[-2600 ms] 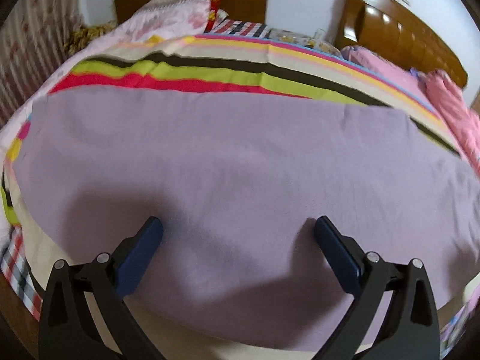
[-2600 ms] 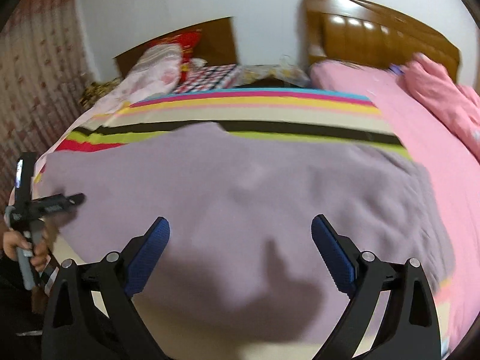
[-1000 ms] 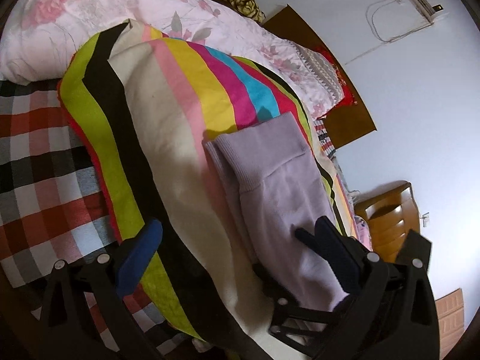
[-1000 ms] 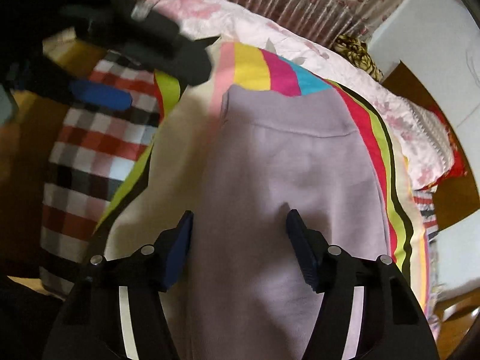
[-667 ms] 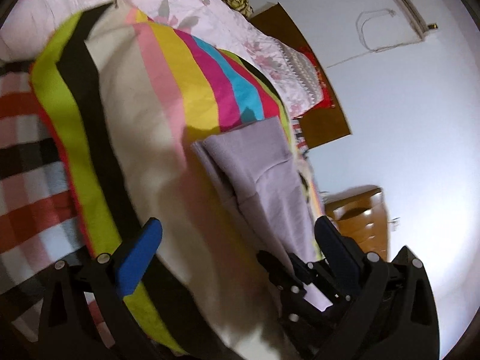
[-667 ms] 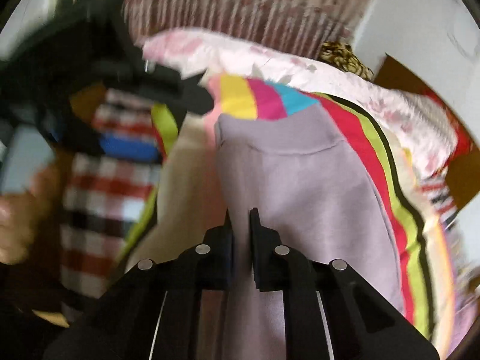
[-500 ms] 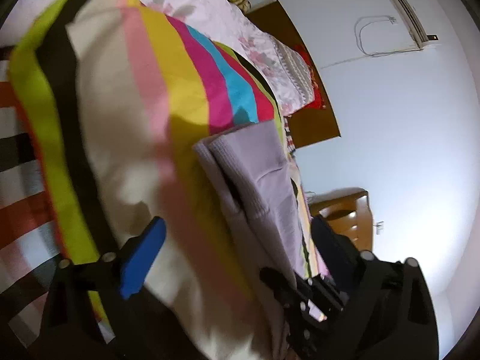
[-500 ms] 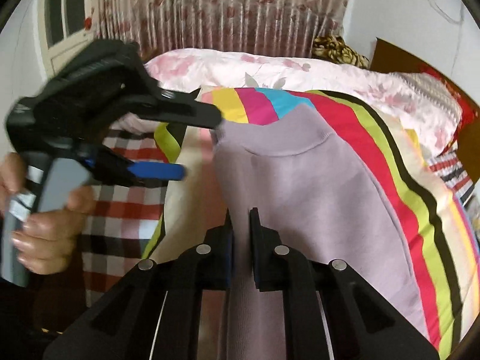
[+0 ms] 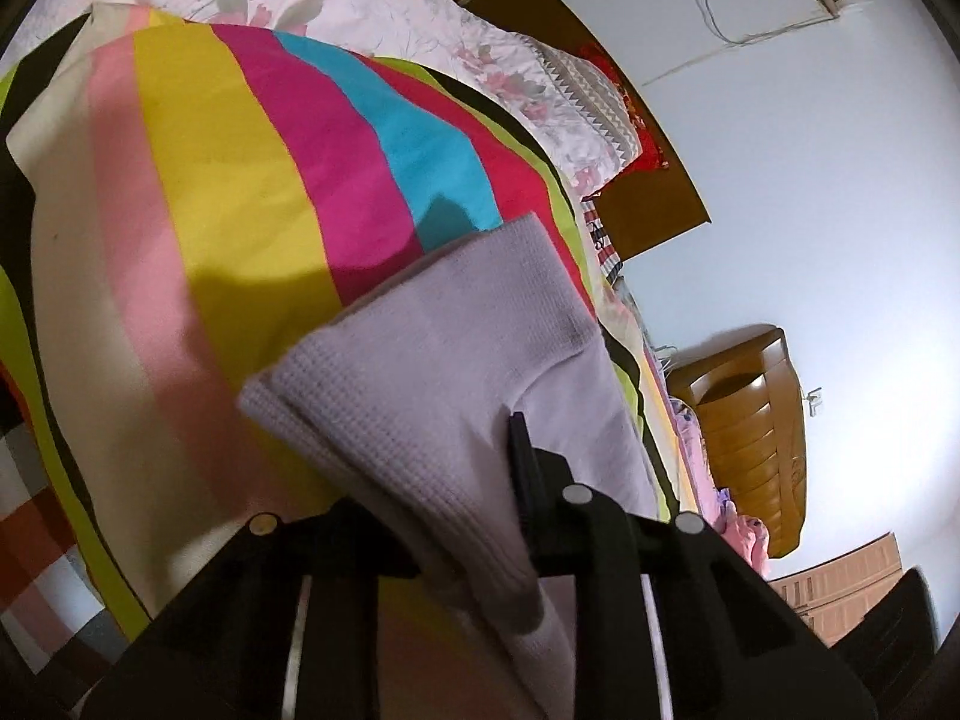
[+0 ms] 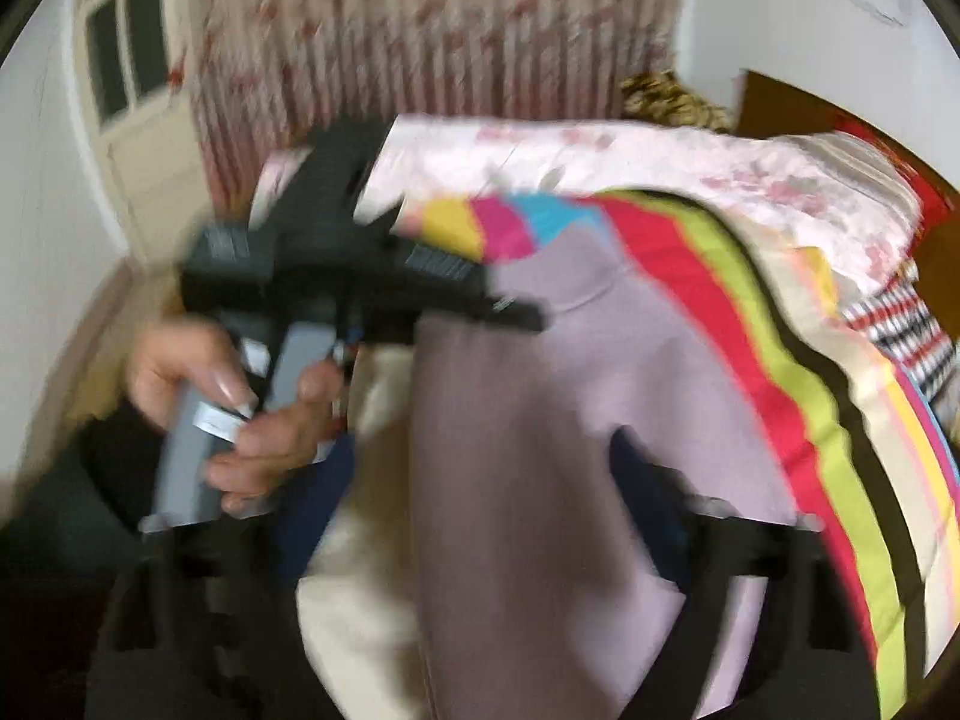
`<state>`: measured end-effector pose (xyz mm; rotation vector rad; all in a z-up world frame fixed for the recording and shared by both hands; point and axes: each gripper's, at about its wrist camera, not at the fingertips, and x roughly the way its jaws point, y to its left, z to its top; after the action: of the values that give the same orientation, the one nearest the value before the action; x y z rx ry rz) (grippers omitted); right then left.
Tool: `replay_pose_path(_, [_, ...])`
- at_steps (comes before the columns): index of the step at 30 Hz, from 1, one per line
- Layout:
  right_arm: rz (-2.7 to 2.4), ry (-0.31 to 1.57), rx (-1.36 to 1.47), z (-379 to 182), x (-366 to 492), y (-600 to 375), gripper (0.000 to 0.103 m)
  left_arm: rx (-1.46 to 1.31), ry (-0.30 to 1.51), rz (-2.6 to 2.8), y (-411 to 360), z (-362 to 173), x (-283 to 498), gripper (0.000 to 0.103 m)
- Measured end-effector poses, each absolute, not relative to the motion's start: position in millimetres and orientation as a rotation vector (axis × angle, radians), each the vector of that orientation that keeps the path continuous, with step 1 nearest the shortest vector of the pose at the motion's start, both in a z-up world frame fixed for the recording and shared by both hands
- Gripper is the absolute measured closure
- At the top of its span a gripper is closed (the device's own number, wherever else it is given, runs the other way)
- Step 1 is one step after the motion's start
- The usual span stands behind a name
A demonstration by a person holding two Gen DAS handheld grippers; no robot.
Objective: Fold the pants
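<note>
My right wrist view is smeared with motion blur, so edges there are soft and I can read no lettering on the white tag stuck to the grey handle. In the left wrist view my left gripper is pinched shut on the ribbed cuff of the pants, with the cloth bunched between the black fingers and hiding most of the near one; only the thin edge of the far finger shows above the fabric. The cuff shows two stacked layers, and its lower end falls out of frame. The right gripper has its two dark blue pads spread wide, one on each side of the pants, and I cannot tell whether either pad touches the cloth. The pants lie lengthwise on the striped sheet, which covers the bed, and their far end is lifted where the left gripper grips it. A hand wraps that gripper's handle, with its wrist lost in dark blur. I count two wooden headboards and one floral quilt beyond the sheet. A curtain and a door stand behind it, both blurred.
</note>
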<state>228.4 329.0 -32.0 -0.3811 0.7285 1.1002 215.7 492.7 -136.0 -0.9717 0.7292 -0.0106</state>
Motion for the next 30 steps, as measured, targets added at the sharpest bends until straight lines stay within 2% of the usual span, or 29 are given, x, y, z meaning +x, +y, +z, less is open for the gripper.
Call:
replay_pose_path(4, [0.929,0.785,-0.295,-24.3,249.2,264.4,0.018,-0.927,0.707,-0.012,489.4,-129.3,215.2,0.085])
replay_pose_path(9, [0.702,0.889,-0.333,-60.4,262.8,212.5,0.019,-0.772,0.624,-0.014,477.5,-85.4,205.6,0.086])
replay_pose_path(12, [0.705,0.921,-0.306,-87.3,265.0,203.1,0.017,-0.769,0.676,-0.004,488.5,-95.8,217.3,0.087])
replay_pose_path(18, [0.700,0.908,-0.290,-81.6,258.9,198.9,0.019,-0.872,0.711,-0.020,500.5,-131.6,211.6,0.087])
replay_pose_path(22, [0.805,0.871,-0.224,-61.1,235.2,199.3,0.019,-0.839,0.723,-0.009,498.6,-128.1,213.1,0.086])
replay_pose_path(25, [0.839,0.915,-0.339,-79.4,221.7,223.1,0.019,-0.885,0.719,-0.014,501.2,-135.4,217.0,0.086])
replay_pose_path(26, [0.832,0.894,-0.370,-87.9,218.4,227.2,0.015,-0.915,0.706,-0.019,503.3,-137.6,214.6,0.086])
replay_pose_path(28, [0.841,0.924,-0.334,-86.5,223.1,222.6,0.016,-0.952,0.656,-0.003,501.6,-129.0,201.1,0.086])
replay_pose_path(30, [0.836,0.938,-0.298,-80.0,228.0,215.8,0.017,-0.830,0.613,0.022,488.8,-108.9,196.8,0.086])
